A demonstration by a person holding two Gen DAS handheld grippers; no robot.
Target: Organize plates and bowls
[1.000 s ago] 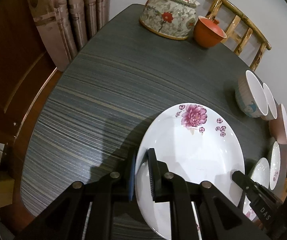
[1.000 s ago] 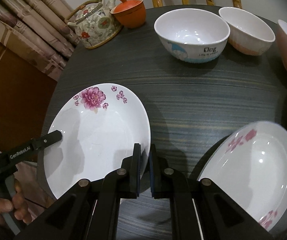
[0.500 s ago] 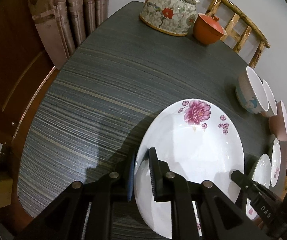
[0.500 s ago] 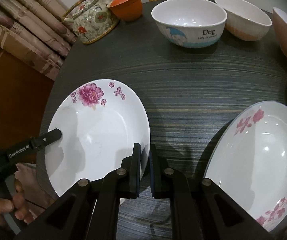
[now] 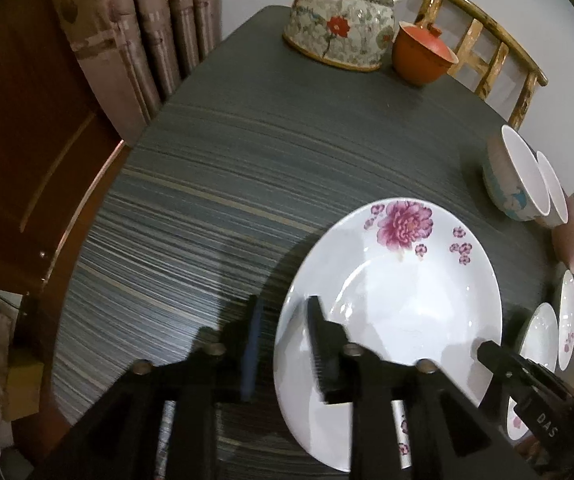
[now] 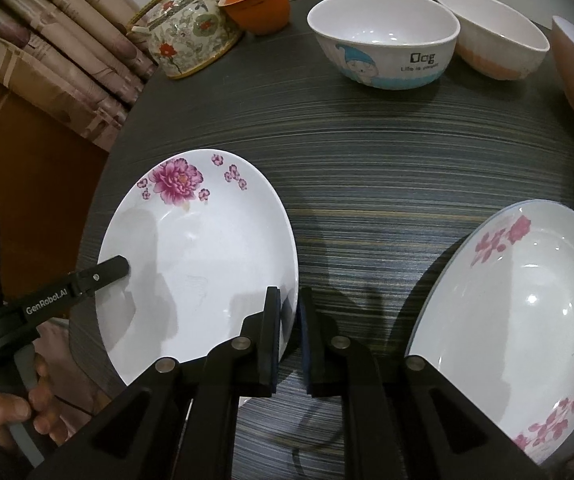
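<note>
Left gripper (image 5: 281,344) widened off peony plate (image 5: 399,280) | right gripper (image 6: 289,334) pinches rim | striped table (image 5: 247,160)

Floral ceramic teapot (image 5: 341,34) with a woven handle at the far edge of the dark striped table (image 5: 215,184), orange lidded tea cup (image 5: 421,56) just beside it, wooden chair back (image 5: 487,52) behind, patterned curtain (image 5: 147,28) past the left edge.

Dark striped worktop (image 6: 387,168). Far edge: floral teapot (image 6: 185,36), orange lidded cup (image 6: 257,0) just beside. Right of these: cartoon bowl (image 6: 385,42), pink-banded bowl (image 6: 495,46), touching. Near side: peony plate (image 6: 199,256), blossom plate (image 6: 515,320), apart.
</note>
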